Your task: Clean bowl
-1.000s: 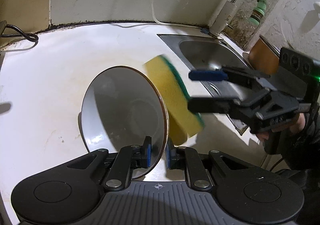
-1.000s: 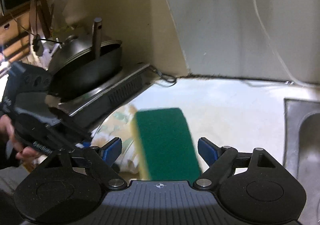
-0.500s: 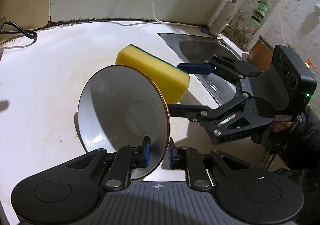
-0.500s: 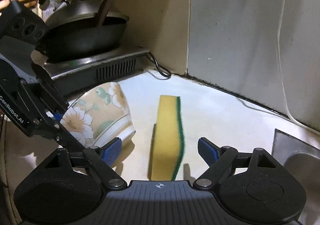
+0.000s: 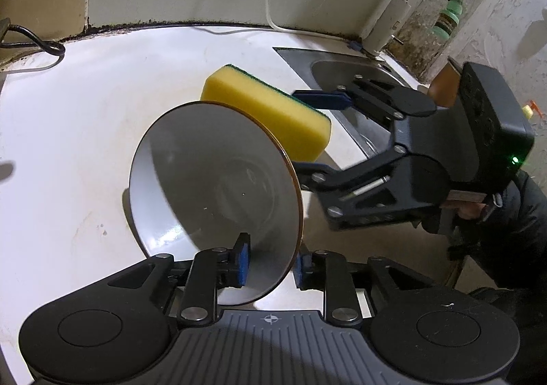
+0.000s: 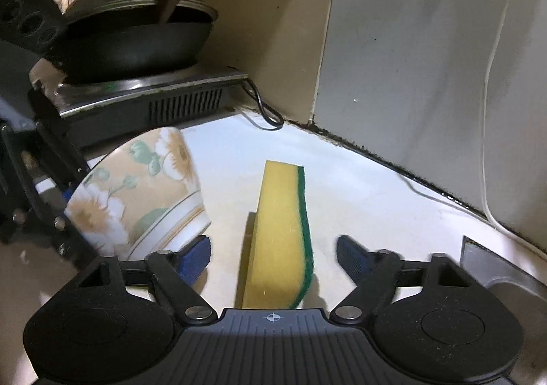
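White counter [image 5: 85, 111], grimy along its back edge, runs from the stove [image 6: 154, 101] to the sink [image 5: 345, 70]. My left gripper [image 5: 271, 263] grips the tilted bowl [image 5: 212, 186] by its rim near the front edge, but its jaws are opening, so I fear the bowl could slip. My right gripper [image 6: 273, 251] gapes around the upright sponge [image 6: 280, 231], pads clear; a nudge could topple it.
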Available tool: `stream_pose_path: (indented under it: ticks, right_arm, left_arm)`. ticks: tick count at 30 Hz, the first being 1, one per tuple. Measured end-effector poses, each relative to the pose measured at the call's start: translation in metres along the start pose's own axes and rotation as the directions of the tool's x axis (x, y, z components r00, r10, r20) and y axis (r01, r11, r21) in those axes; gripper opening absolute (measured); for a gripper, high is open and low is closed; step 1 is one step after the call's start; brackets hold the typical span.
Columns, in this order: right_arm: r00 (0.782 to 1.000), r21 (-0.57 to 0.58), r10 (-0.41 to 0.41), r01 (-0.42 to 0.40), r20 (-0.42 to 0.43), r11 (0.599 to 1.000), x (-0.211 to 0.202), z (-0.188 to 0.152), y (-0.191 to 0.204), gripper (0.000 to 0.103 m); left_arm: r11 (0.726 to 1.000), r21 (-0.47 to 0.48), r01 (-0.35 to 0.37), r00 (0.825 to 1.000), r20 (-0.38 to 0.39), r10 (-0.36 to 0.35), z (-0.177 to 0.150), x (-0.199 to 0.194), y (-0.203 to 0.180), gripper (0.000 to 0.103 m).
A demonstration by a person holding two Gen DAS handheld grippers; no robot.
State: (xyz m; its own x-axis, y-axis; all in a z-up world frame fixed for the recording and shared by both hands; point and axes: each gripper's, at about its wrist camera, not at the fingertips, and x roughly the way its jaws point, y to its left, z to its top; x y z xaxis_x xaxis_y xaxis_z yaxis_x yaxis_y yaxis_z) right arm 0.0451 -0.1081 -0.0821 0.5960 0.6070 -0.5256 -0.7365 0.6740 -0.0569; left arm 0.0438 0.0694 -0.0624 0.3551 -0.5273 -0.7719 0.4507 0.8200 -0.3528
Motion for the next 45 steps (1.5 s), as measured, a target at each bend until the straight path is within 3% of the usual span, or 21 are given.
stream_pose_path:
  ticks: [5,7,9,11,14,18,24,29,32,40,45]
  right_arm:
    - [1.000,0.005,0.001,-0.001,0.008,1.000,-0.022,0.002,0.002,0.030]
    - [0.999,-0.101,-0.017,0.020,0.027,0.995,-0.046,0.006,0.013,0.030]
    - [0.999,-0.281,-0.047,0.049,0.015,0.958,-0.063,0.007,0.032,0.030]
    - [0.998,-0.443,-0.056,0.046,-0.008,0.895,-0.070,0.002,0.052,0.030]
    - [0.999,-0.551,-0.038,0.013,-0.035,0.834,-0.081,-0.004,0.069,0.030]
    - [0.996,-0.515,0.037,-0.077,-0.087,0.854,-0.099,-0.003,0.072,0.030]
    - [0.999,-0.446,-0.044,0.028,-0.026,0.895,-0.079,0.011,0.065,0.030]
    - [0.997,-0.493,-0.027,-0.012,-0.073,0.870,-0.033,0.027,0.056,0.030]
    - [0.996,-0.524,-0.008,-0.041,-0.091,0.851,-0.027,0.032,0.048,0.030]
    - [0.997,-0.501,0.003,-0.043,-0.081,0.864,-0.090,0.012,0.048,0.030]
    - [0.995,-0.487,0.002,-0.049,-0.096,0.872,-0.102,-0.004,0.059,0.030]
  left_arm:
    - [1.000,0.008,0.008,1.000,0.008,-0.008,0.000,0.001,0.001,0.028]
    - [1.000,0.017,0.013,1.000,0.008,-0.013,0.000,0.001,0.000,0.028]
    - [1.000,0.023,0.016,1.000,0.007,-0.017,0.000,0.001,0.001,0.028]
    - [1.000,0.019,0.024,1.000,0.010,-0.024,-0.001,0.000,0.004,0.028]
    - [1.000,0.015,0.022,1.000,0.017,-0.023,-0.002,-0.001,0.006,0.028]
    - [1.000,0.007,0.028,0.999,0.023,-0.028,-0.001,-0.002,0.009,0.028]
    - [0.998,0.053,0.033,0.999,0.011,-0.033,0.001,0.002,0.000,0.028]
    - [0.993,0.102,0.058,0.998,-0.014,-0.057,0.001,0.005,-0.008,0.028]
    - [0.994,0.092,0.064,0.998,-0.010,-0.064,0.002,0.005,-0.007,0.028]
    - [0.993,0.090,0.070,0.997,-0.013,-0.069,0.006,0.008,-0.008,0.030]
    - [0.994,0.097,0.057,0.998,-0.014,-0.056,0.011,0.009,-0.008,0.030]
